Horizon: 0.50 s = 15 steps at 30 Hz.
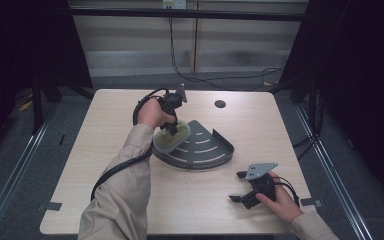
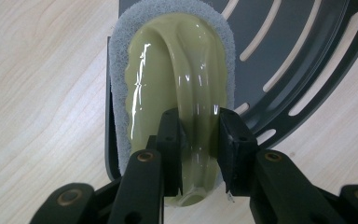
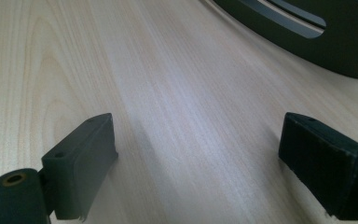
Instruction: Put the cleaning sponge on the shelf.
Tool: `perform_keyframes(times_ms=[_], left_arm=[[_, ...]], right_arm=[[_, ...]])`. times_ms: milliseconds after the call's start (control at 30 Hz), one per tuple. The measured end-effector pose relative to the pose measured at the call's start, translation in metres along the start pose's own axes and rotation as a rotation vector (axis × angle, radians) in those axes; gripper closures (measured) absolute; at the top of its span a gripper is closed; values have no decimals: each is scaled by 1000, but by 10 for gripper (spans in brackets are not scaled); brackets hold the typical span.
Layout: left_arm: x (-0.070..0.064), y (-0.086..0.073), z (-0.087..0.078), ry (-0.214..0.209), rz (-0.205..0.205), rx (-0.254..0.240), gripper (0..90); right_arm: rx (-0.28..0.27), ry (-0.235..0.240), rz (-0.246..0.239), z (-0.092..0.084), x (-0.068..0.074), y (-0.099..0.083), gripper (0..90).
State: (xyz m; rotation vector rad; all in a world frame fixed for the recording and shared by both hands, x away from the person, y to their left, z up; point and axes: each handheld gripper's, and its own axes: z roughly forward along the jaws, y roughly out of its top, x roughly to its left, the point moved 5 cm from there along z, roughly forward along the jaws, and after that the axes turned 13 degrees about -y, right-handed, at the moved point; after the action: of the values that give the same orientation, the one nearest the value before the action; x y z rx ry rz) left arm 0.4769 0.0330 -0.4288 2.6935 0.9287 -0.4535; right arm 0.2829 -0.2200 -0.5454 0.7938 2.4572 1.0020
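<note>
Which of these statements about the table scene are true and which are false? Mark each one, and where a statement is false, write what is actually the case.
1. The left claw grips the raised handle of a pale green scrubbing pad. True.
2. The right claw is closed on the grey rack. False: its jaws stand wide apart over bare table, holding nothing.
3. The dark grey slotted rack is shaped like a quarter circle. True.
4. The scrubbing pad lies on the floor beside the table. False: it is at the rack's left edge, above the tabletop.
5. A small round dark hole sits in the tabletop beyond the rack. True.
</note>
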Motion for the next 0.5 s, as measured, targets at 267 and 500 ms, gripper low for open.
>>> perform_keyframes(times_ms=[267,500], left_arm=[[3,3,11,-3,-6,10,719],[7,3,21,-4,-9,17,719]], right_arm=[[0,0,0,0,0,0,103],[-1,0,-1,0,0,0,103]])
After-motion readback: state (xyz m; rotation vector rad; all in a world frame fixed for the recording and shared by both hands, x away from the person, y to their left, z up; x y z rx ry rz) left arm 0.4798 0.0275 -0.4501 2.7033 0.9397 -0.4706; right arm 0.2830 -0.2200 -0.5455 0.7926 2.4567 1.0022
